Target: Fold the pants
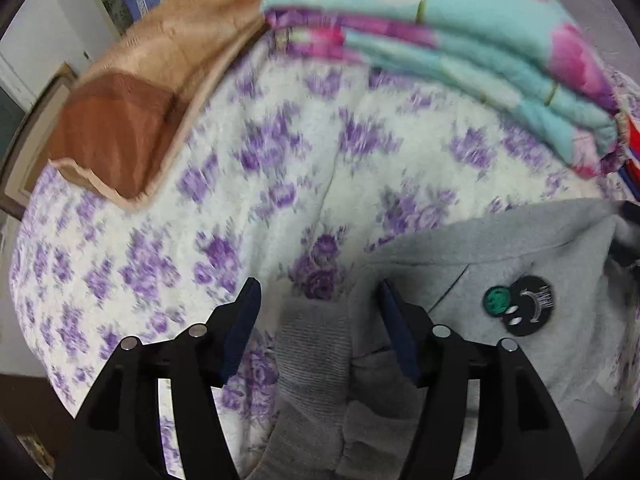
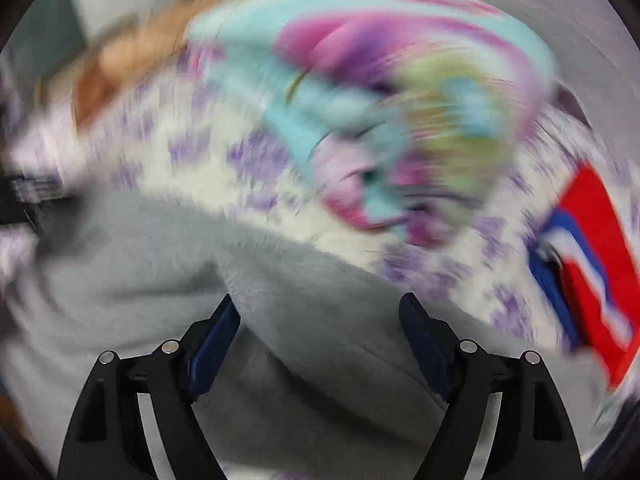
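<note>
Grey sweatpants point(image 1: 500, 248) lie on a bed with a white and purple flowered cover point(image 1: 280, 140). A round black and green patch point(image 1: 520, 306) shows on the pants. My left gripper point(image 1: 316, 292) is open, its fingers on either side of a ribbed grey cuff point(image 1: 314, 344). The right wrist view is badly blurred. There my right gripper point(image 2: 320, 308) is open above a fold of the grey pants point(image 2: 300, 280). Whether either gripper touches the cloth I cannot tell.
A folded teal and pink quilt point(image 1: 460, 40) lies at the back of the bed. A brown blanket point(image 1: 160, 72) lies at the back left. A red, white and blue cloth point(image 2: 592, 256) lies to the right. The bed's edge runs along the left.
</note>
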Demonstrator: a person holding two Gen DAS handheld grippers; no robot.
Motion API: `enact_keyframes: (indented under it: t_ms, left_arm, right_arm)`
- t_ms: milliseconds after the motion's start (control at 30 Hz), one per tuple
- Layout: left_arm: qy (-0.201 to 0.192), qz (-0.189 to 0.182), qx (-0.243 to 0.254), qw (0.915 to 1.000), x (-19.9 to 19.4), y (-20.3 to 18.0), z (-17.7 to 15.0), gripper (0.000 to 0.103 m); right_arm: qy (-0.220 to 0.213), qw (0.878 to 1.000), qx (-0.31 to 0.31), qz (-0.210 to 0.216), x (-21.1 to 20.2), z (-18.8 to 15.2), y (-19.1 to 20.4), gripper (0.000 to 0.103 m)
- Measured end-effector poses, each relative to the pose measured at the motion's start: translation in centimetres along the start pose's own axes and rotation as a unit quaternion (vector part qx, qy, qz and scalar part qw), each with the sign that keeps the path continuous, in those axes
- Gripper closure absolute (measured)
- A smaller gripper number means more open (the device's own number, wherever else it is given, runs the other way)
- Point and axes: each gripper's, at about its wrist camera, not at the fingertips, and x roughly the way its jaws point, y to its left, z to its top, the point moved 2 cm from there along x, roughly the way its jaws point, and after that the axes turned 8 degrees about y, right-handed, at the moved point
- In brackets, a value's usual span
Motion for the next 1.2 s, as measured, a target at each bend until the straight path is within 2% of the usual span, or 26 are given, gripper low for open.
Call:
enact_keyframes:
  t_ms: [67, 100, 167, 233, 267, 300, 367, 433, 467, 500, 533, 567, 600, 700, 767, 833, 867, 900, 933, 1000, 1033, 1067, 1133, 1167, 1200]
  left_arm:
    - [-0.038, -0.011, 0.017, 0.9991, -2.1, -0.3, -0.2, 0.043]
    - [-0.049, -0.017, 0.025, 0.9983, -3.0, -0.6, -0.3, 0.039]
    - [-0.067, -0.032, 0.036, 0.9966, -4.4, -1.4, -0.4, 0.036]
    - [-0.07, -0.064, 0.045, 0.9944, -4.9, -2.5, -0.5, 0.033]
    - [-0.066, -0.086, 0.051, 0.9928, -4.9, -3.2, -0.7, 0.033]
    - [-0.06, -0.099, 0.055, 0.9918, -4.7, -3.9, -0.9, 0.033]
    - [-0.042, -0.099, 0.067, 0.9919, -3.3, -5.5, -1.3, 0.033]
    - [-0.026, -0.087, 0.07, 0.9934, -2.0, -6.5, -2.0, 0.033]
    - [-0.012, -0.083, 0.068, 0.9942, -1.1, -6.9, -2.3, 0.033]
    - [-0.001, -0.078, 0.064, 0.9949, -0.2, -7.0, -2.4, 0.033]
    - [0.006, -0.072, 0.058, 0.9957, 0.4, -7.1, -2.6, 0.033]
    - [0.012, -0.07, 0.049, 0.9963, 1.0, -7.1, -2.7, 0.033]
    - [0.013, -0.071, 0.045, 0.9964, 1.2, -7.0, -2.9, 0.033]
    - [0.013, -0.069, 0.038, 0.9968, 1.4, -6.8, -2.8, 0.033]
    - [0.009, -0.063, 0.043, 0.997, 1.2, -6.7, -2.8, 0.033]
    - [0.001, -0.063, 0.05, 0.9967, 1.0, -6.8, -2.5, 0.033]
    - [0.002, -0.066, 0.055, 0.9963, 1.0, -7.0, -2.4, 0.033]
    - [0.004, -0.061, 0.057, 0.9965, 1.2, -7.2, -2.3, 0.033]
    - [0.005, -0.055, 0.06, 0.9967, 1.4, -7.4, -2.2, 0.032]
    - [0.013, -0.038, 0.076, 0.9963, 2.5, -8.2, -2.0, 0.031]
    - [0.016, -0.032, 0.081, 0.9961, 2.7, -8.3, -1.9, 0.031]
    - [0.017, -0.026, 0.084, 0.996, 2.6, -8.4, -1.8, 0.031]
    - [0.005, -0.028, 0.092, 0.9953, 1.5, -8.3, -1.7, 0.031]
    - [-0.012, -0.033, 0.099, 0.9945, 0.6, -8.2, -1.6, 0.031]
    - [-0.024, -0.031, 0.105, 0.9937, 0.1, -8.0, -1.5, 0.031]
  right_arm:
    - [-0.056, 0.997, 0.043, 0.022, -4.1, -1.7, -2.7, 0.02]
    - [-0.07, 0.995, 0.065, 0.016, -5.6, -2.9, -4.5, 0.019]
    - [-0.073, 0.986, 0.143, -0.033, -7.6, -6.5, -10.0, 0.019]
    - [-0.064, 0.968, 0.23, -0.078, -8.4, -10.5, -14.8, 0.019]
    - [-0.06, 0.952, 0.288, -0.086, -8.5, -13.0, -17.6, 0.019]
    - [-0.054, 0.934, 0.343, -0.086, -8.4, -15.4, -20.1, 0.019]
    - [-0.048, 0.913, 0.398, -0.071, -7.5, -18.3, -23.2, 0.019]
    - [-0.046, 0.903, 0.423, -0.059, -6.1, -19.2, -24.4, 0.019]
    - [-0.051, 0.9, 0.43, -0.039, -5.2, -19.0, -24.8, 0.02]
    - [-0.051, 0.898, 0.436, -0.027, -4.5, -18.8, -24.8, 0.03]
    - [-0.047, 0.894, 0.445, -0.016, -3.8, -18.6, -25.0, 0.053]
    - [-0.039, 0.891, 0.452, 0.002, -2.6, -18.1, -25.2, 0.062]
    - [-0.041, 0.893, 0.448, 0.008, -2.4, -17.6, -25.1, 0.07]
    - [-0.08, 0.904, 0.42, 0.004, -6.5, -17.2, -24.2, 0.074]
    - [-0.089, 0.901, 0.425, -0.01, -10.5, -19.2, -23.7, 0.074]
    - [-0.079, 0.894, 0.44, -0.014, -12.8, -21.7, -23.9, 0.073]
    - [-0.059, 0.897, 0.438, -0.016, -12.8, -22.9, -24.0, 0.07]
    - [-0.037, 0.9, 0.434, -0.017, -11.9, -23.9, -24.5, 0.062]
    - [0.006, 0.903, 0.429, -0.037, -9.9, -24.8, -24.7, 0.046]
    - [0.081, 0.898, 0.425, -0.078, -6.4, -26.4, -25.6, 0.035]
    - [0.087, 0.896, 0.428, -0.075, -6.2, -26.6, -25.7, 0.035]
    - [0.067, 0.897, 0.427, -0.09, -7.1, -25.8, -25.2, 0.035]
    - [0.027, 0.907, 0.398, -0.134, -9.5, -24.4, -24.0, 0.024]
    - [0.007, 0.911, 0.374, -0.173, -11.0, -23.4, -22.9, 0.02]
    - [-0.007, 0.913, 0.36, -0.195, -11.8, -22.8, -22.1, 0.018]
